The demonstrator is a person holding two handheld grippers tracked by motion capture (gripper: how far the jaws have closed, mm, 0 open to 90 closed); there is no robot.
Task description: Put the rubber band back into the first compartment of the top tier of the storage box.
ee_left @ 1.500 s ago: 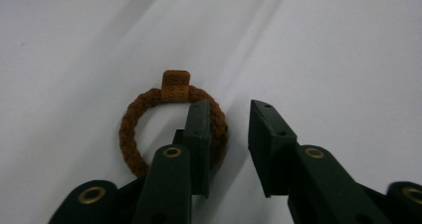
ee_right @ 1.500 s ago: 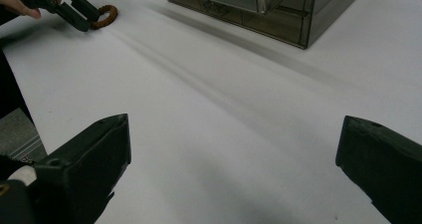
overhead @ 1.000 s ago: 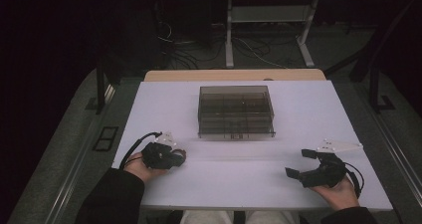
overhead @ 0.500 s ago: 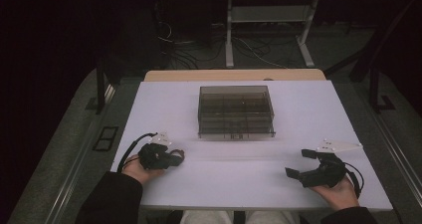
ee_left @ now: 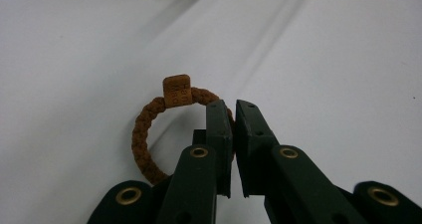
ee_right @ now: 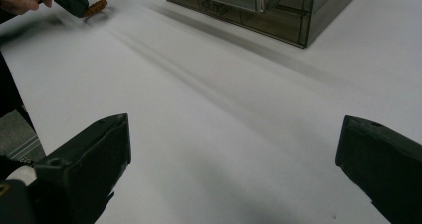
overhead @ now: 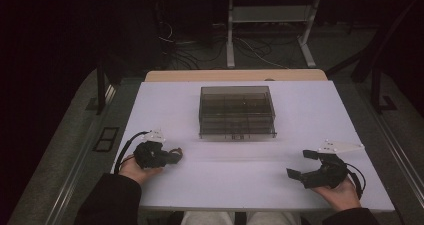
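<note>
Gripping a brown braided ring point(ee_left: 149, 134) with a small brown block charm on it, left gripper point(ee_left: 233, 109) has its fingers point(ee_left: 219, 129) nearly together, clamped on the ring's cord at the near-right part of the loop. Loop hangs out to the left of the fingers in the left gripper view, charm at the far side; cannot tell whether the ring touches the bench or sits just above it. In the high view the left gripper point(overhead: 172, 156) sits at the near-left of the white bench point(overhead: 300, 115), hand point(overhead: 135, 169) wrapped around its body, cable looping off to the left, ring end poking out toward bench centre. Right gripper point(overhead: 302, 164) is at the near-right, held in the right hand point(overhead: 342, 192), grey three-cornered plate on top; fingers point(ee_right: 94, 154) wide apart, nothing between them, bare bench below in the right gripper view. That view also catches the left gripper with the ring far off at top left. Smoked transparent compartment box point(overhead: 237, 111) sits mid-bench toward the far side, well apart from both grippers; contents too dim to tell. Wooden board edge point(overhead: 235, 75) visible behind the bench, floor cables point(overhead: 185, 55) beyond it.
</note>
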